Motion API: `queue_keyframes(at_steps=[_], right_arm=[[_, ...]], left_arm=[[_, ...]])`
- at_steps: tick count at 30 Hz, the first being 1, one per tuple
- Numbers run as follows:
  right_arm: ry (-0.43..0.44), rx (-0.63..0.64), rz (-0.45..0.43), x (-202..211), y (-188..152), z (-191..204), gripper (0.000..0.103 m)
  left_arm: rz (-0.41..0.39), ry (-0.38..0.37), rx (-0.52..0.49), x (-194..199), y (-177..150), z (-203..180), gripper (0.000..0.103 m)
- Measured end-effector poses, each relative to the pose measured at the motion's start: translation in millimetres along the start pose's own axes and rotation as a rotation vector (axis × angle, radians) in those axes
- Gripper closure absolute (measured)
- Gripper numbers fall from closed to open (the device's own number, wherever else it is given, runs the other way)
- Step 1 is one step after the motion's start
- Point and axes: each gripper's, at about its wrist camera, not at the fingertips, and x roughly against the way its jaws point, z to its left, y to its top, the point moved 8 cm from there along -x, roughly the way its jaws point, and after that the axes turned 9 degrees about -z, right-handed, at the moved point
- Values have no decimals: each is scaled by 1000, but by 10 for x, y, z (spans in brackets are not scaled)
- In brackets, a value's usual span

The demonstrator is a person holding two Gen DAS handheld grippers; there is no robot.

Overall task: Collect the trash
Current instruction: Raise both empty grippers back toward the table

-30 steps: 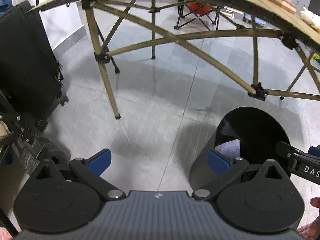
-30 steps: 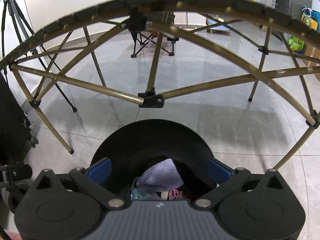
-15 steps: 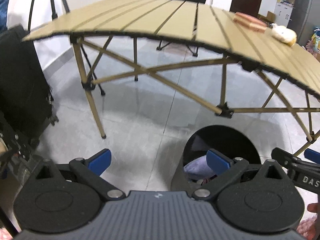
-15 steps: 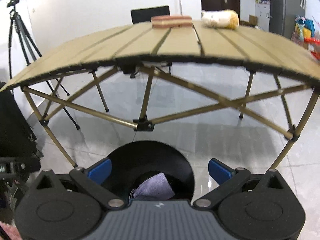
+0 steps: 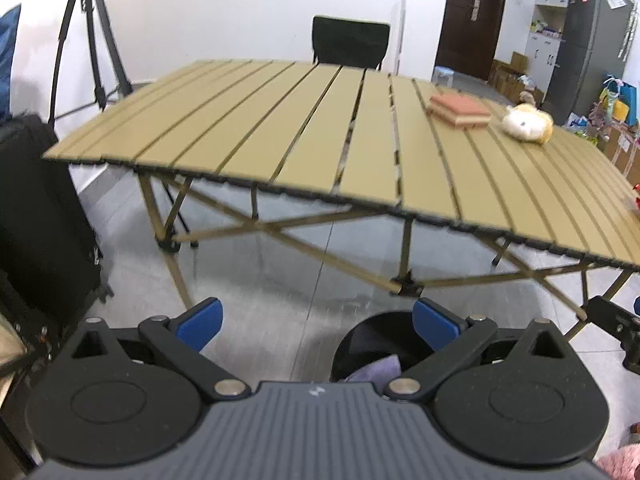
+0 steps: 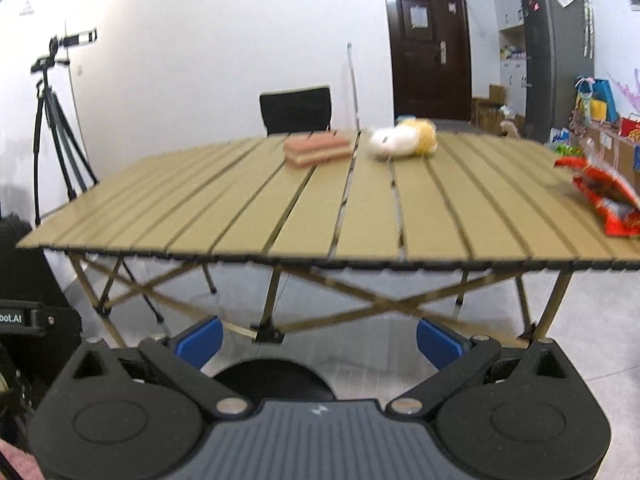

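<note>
Left hand-held gripper (image 5: 318,322): fingers spread wide, nothing between the blue pads (image 5: 199,322). It hangs above the grey tiled floor (image 5: 280,304). Just under its right finger sits a black trash bin (image 5: 370,340) on the floor, close to the counter's near edge; a lilac crumpled piece of trash (image 5: 378,368) lies inside it (what it is made of cannot be told).

Right hand-held gripper (image 6: 320,340): also spread wide, empty. The same bin (image 6: 272,380) shows directly below it, only the dark rim and interior visible.

Beyond the bin stands the counter (image 6: 280,216), a tan slatted folding top on crossed tan legs. On its right side, near the right edge in the right wrist view, lies a red snack wrapper (image 6: 604,196), flat on the slats and blurred. Toward the far side rest a reddish book (image 6: 318,148) and, just beside it to the right, a white and yellow plush toy (image 6: 404,138); the two are apart.

Behind the counter: a black chair (image 6: 296,110) against the white wall, a tripod (image 6: 52,120) to the left, a dark door (image 6: 428,48) and a grey refrigerator (image 6: 556,52) to the right. A black suitcase (image 5: 36,216) stands at the left in the left wrist view.
</note>
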Motion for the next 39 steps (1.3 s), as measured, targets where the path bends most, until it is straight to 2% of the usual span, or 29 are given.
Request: queue_keyframes(at_steps=[6,16,39], right_arm=[[-16,-19,-62,76,262,-226,0],[-53,-40,-111,-42,552,-555,0],[-78,-86,-121,-848,932,-1059,0]], left_arm=[[-30,-30,-24,0,242,-253,0],[-47,-69,-61,-156,519,-664,0],[-24,-108,-127,-1033,1077,-1410,0]])
